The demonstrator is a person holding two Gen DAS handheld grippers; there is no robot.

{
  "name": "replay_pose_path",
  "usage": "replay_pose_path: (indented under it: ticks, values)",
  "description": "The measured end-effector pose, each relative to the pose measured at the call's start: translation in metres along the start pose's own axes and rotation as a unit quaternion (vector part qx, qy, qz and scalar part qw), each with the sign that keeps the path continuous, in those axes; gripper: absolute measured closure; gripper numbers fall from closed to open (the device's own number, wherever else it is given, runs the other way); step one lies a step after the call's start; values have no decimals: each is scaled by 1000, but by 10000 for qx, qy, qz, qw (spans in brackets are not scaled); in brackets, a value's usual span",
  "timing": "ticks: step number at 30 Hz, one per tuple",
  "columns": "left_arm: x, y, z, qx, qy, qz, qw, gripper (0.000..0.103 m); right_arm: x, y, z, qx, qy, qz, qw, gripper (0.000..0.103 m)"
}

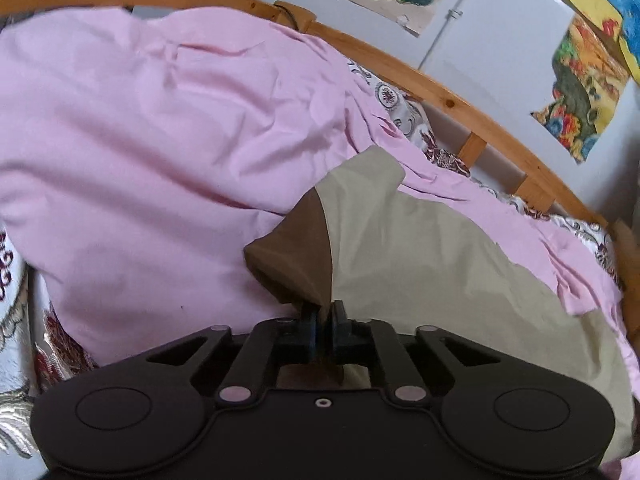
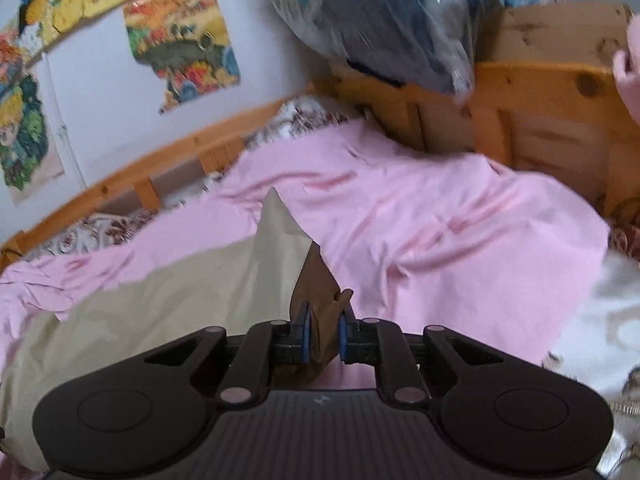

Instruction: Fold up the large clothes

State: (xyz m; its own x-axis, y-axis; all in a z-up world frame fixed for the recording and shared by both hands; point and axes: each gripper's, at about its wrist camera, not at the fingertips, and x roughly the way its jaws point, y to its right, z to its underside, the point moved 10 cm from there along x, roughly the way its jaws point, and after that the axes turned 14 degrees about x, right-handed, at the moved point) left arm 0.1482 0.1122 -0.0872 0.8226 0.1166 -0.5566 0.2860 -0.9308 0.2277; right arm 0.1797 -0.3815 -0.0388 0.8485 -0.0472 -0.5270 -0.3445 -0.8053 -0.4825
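My left hand-held gripper [image 1: 323, 320] pinches the brown-trimmed corner of the beige garment [image 1: 420, 248], low in the frame. My right hand-held gripper [image 2: 323, 334] clamps another brown corner. The garment lies on the bed's pink sheet [image 2: 440, 216].

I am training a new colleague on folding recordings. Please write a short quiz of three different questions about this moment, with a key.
1. True or false: the left hand-held gripper is open and empty.
2. Multiple choice: on what does the beige garment lie? A) a pink sheet B) a wooden floor C) a blue towel
3. Fill in: the right hand-held gripper pinches the garment at its ____ coloured trim.

Key:
1. False; it is shut on the garment's brown part.
2. A, the pink sheet.
3. Brown.
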Motion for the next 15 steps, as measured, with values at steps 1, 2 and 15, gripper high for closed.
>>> replay_pose_path:
  ticks: [1,2,15]
  values:
    - [3,-2,1,-60,-21,10,10000,86,2,0,1,-39,11,70,10000,82]
    - [5,-2,2,-118,-43,19,9999,83,4,0,1,-76,47,159,9998,78]
    - [23,-3,23,-718,-57,268,9970,10,21,-111,49,-2420,1030,-400,9640,4]
